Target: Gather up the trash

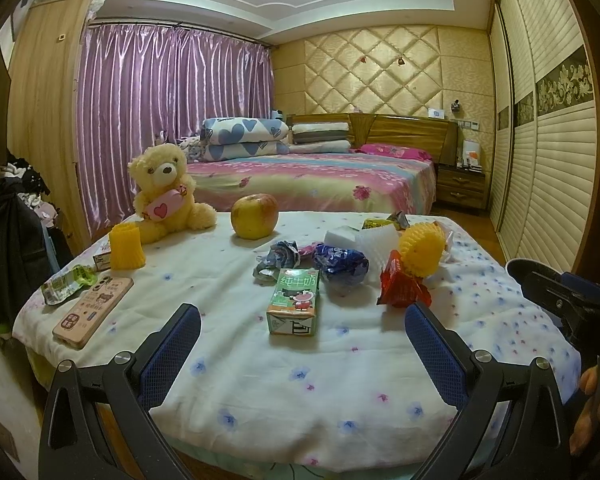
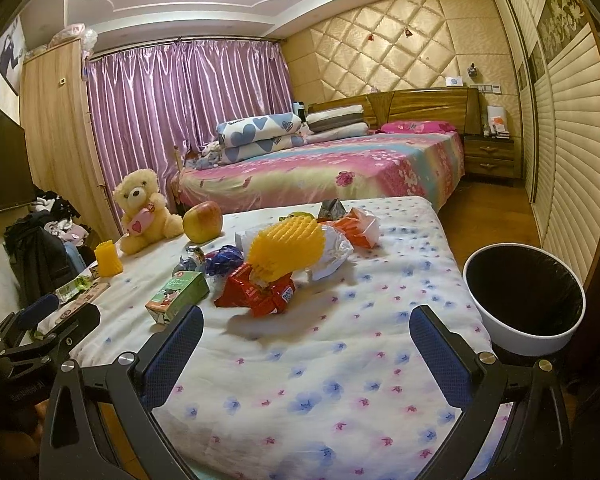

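Our left gripper (image 1: 302, 344) and right gripper (image 2: 306, 346) hover spread wide and empty over the flowered white tablecloth (image 2: 340, 380). The crumpled red foil snack wrapper (image 2: 260, 294) mid-table, near the white round bin (image 2: 524, 336), looks light and crinkly, likely slippery. We'd pinch its bunched middle; the green milk carton (image 1: 294, 306) seems stiffer, best held across its flat sides.

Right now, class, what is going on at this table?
A person holds two grippers over a table with a white flowered cloth. The left gripper and right gripper are both open and empty. Nothing is picked up yet: the green milk carton, red crumpled wrapper and yellow foam fruit net lie on the cloth. The white round bin with a black liner waits at the right.
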Demonstrator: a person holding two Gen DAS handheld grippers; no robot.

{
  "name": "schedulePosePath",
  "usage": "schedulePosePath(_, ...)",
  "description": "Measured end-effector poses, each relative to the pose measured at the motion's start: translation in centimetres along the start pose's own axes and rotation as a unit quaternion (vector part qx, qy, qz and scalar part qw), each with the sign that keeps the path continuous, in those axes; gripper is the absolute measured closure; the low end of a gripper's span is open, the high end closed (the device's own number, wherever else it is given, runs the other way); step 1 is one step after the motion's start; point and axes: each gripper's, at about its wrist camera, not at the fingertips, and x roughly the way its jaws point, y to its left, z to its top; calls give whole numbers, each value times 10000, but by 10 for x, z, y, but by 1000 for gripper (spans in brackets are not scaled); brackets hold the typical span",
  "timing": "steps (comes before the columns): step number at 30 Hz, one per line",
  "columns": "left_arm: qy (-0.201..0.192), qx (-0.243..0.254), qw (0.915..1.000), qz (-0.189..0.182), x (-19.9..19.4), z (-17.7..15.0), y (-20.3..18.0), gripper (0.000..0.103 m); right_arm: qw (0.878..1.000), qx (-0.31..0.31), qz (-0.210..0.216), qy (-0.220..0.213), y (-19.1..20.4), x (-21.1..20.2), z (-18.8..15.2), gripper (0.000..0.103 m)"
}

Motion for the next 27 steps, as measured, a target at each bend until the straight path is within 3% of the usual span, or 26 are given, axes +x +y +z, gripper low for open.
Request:
schedulePosePath(16,62,3,10000,21,2,-2,-2,1,9999,58,52,96,-1,2,-2,0)
schedulePosePath(27,271,123,9995,106,18,-4,2,1,9990,98,198,387,5,18,-3,0)
